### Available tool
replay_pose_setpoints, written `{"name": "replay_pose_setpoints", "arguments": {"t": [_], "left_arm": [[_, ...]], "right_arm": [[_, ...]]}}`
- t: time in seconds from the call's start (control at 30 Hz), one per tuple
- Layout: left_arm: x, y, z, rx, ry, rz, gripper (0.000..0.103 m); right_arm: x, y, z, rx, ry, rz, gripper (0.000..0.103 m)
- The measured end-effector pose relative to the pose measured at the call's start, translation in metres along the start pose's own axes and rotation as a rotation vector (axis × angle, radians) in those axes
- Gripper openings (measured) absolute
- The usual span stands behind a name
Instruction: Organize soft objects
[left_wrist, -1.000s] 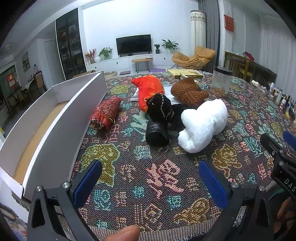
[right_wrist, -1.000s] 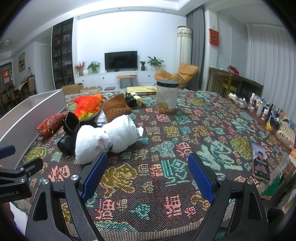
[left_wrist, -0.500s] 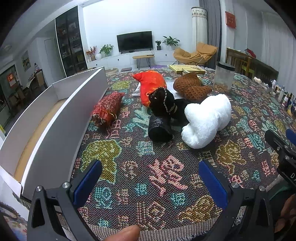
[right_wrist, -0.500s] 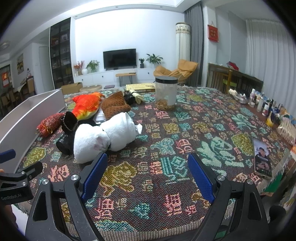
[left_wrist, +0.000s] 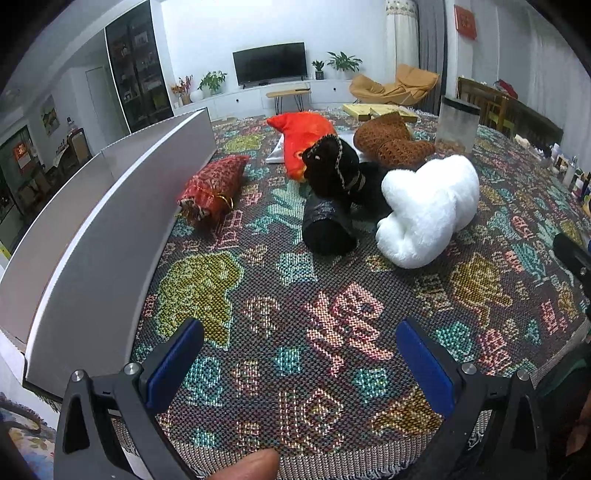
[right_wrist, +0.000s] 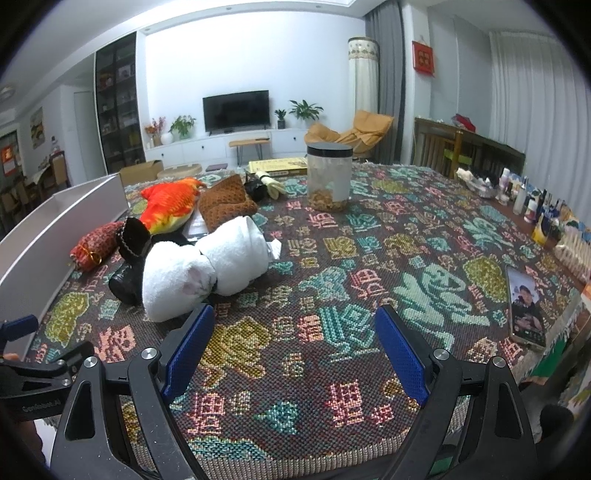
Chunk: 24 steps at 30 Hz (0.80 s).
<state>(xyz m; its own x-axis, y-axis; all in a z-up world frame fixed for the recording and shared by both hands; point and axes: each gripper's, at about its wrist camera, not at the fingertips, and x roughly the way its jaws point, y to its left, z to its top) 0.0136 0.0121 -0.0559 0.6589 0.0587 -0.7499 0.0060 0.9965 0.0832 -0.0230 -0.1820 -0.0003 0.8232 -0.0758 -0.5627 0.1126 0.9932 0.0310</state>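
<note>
Left gripper (left_wrist: 295, 362): blue pads spread wide, nothing between them, hovering over the near edge of the patterned tablecloth (left_wrist: 332, 325). A fingertip (left_wrist: 247, 466) shows at the bottom of the left wrist view.

Right gripper (right_wrist: 293, 349): pads likewise spread apart, empty, above the cloth near the table edge.

Soft objects lie clustered mid-table, ahead of the left gripper:
- White plush toy (left_wrist: 428, 210): fluffy, lumpy, lying on its side; the nearest item on the right of the group. From the right wrist view (right_wrist: 207, 266) it reads as two rounded masses, with a pinkish patch on the nearer one.
- Black plush toy (left_wrist: 340, 184): dark, with a thin chain or cord round it, touching the white one's left side; its cylindrical black lower part rests on the cloth.
- Red patterned pouch (left_wrist: 214, 184): woven, gold tie at the near end, lying just beside the wall of the grey box (left_wrist: 92, 229).
- Orange-red plush (left_wrist: 303, 136): bright, glossy, behind the black toy.
- Brown knitted item (left_wrist: 388, 144): textured, behind the white toy.

A clear jar (right_wrist: 330, 177) with a black lid stands farther back. A phone (right_wrist: 524, 306) lies near the right table edge.
</note>
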Motion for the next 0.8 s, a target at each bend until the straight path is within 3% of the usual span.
{"name": "replay_pose_setpoints", "arguments": {"t": [0.4,0.8], "left_arm": [[0.058,0.001,0.009,0.071,0.137,0.001,0.103],[0.094,0.02,0.038,0.009,0.141,-0.105,0.103]], "right_arm": [[0.004,-0.002,0.0,0.009,0.015,0.001,0.09],[0.013,-0.004,-0.001,0.02,0.055,0.009,0.09]]}}
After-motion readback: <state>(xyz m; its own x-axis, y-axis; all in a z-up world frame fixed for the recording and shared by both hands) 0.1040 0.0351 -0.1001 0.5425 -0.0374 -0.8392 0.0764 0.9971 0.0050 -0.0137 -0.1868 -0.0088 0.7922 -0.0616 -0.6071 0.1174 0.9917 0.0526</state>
